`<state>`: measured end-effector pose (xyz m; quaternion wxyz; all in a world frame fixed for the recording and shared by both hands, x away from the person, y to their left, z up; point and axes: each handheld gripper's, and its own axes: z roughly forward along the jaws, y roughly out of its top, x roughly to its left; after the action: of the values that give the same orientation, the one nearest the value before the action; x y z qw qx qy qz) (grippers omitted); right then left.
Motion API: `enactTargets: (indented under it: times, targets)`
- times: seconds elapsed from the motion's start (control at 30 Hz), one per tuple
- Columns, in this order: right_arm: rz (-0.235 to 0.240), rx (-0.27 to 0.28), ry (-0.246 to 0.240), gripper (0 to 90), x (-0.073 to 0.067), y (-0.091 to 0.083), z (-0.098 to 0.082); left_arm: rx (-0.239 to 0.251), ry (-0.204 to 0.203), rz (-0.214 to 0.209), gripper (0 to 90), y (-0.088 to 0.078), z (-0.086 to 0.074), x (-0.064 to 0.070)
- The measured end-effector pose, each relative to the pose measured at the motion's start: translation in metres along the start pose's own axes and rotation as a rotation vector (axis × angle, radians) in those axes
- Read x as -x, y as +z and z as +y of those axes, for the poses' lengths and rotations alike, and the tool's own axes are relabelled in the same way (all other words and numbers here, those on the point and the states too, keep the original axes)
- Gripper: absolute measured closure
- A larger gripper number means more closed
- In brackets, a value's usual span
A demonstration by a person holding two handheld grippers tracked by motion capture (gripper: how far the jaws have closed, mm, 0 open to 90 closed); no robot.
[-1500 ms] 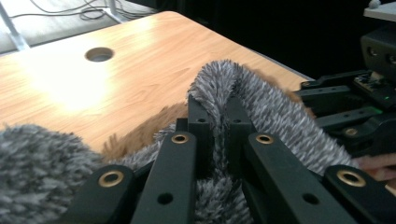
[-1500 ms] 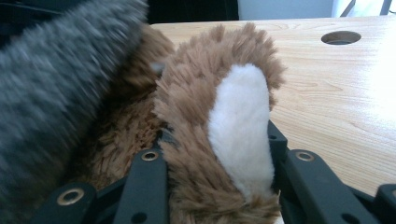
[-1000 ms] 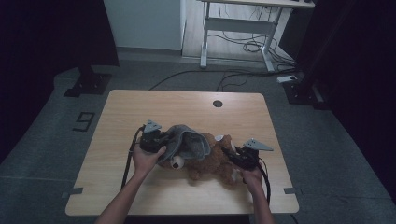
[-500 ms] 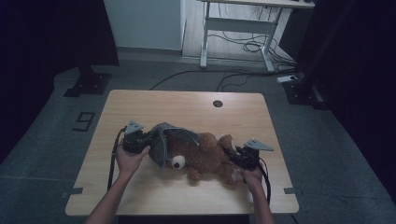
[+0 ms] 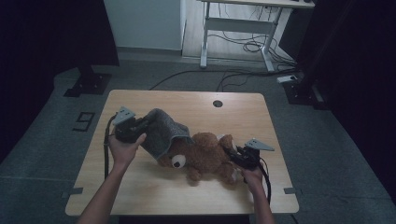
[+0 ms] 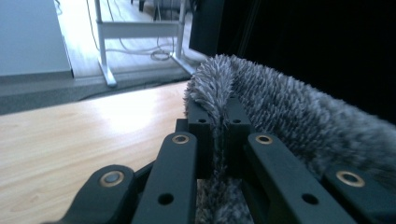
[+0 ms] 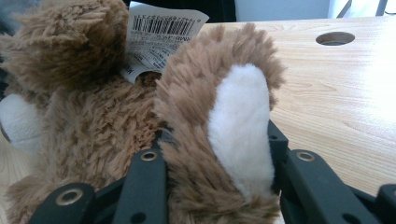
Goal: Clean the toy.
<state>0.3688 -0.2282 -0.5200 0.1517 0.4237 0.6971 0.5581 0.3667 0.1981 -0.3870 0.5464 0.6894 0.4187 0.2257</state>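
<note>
Partly, grey cloth [image 5: 164, 132] over teddy bear [image 5: 205, 156]

teddy bear [image 5: 205, 156] lies mid-table [image 5: 187, 100], fuzzy cloth [image 5: 161, 133] draped over its 10 o'clock end, round hole [image 5: 217, 103] up at 12 behind both

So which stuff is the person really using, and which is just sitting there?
In use:
- brown teddy bear, its foot clamped in the right gripper
- grey fuzzy cloth, pinched by the left gripper

Just there:
- paper tag on the bear
- hole in the table
- white desk frame behind
</note>
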Motion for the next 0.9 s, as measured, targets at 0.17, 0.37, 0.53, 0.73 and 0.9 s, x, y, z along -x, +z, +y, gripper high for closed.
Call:
enactTargets:
  times: [0.17,0.37,0.53,0.73,0.9]
  targets:
    - [-0.002,0.000,0.000,63.9,0.000,0.000,0.000,0.043,0.018,-0.013,84.6,-0.031,0.003,-0.008]
    - [-0.003,0.001,0.001,63.9,0.000,0.000,0.000,0.077,0.038,-0.027,84.5,-0.060,0.006,-0.015]
    - [-0.004,0.002,0.001,63.8,0.000,0.001,0.000,0.070,0.058,-0.068,84.5,-0.058,0.007,-0.009]
    - [-0.002,0.002,0.005,63.7,0.000,0.001,0.000,-0.047,0.103,-0.151,84.3,-0.008,-0.001,0.018]
    - [0.004,0.003,0.007,63.6,0.001,0.001,0.000,-0.161,0.131,-0.201,84.2,0.051,-0.014,0.046]
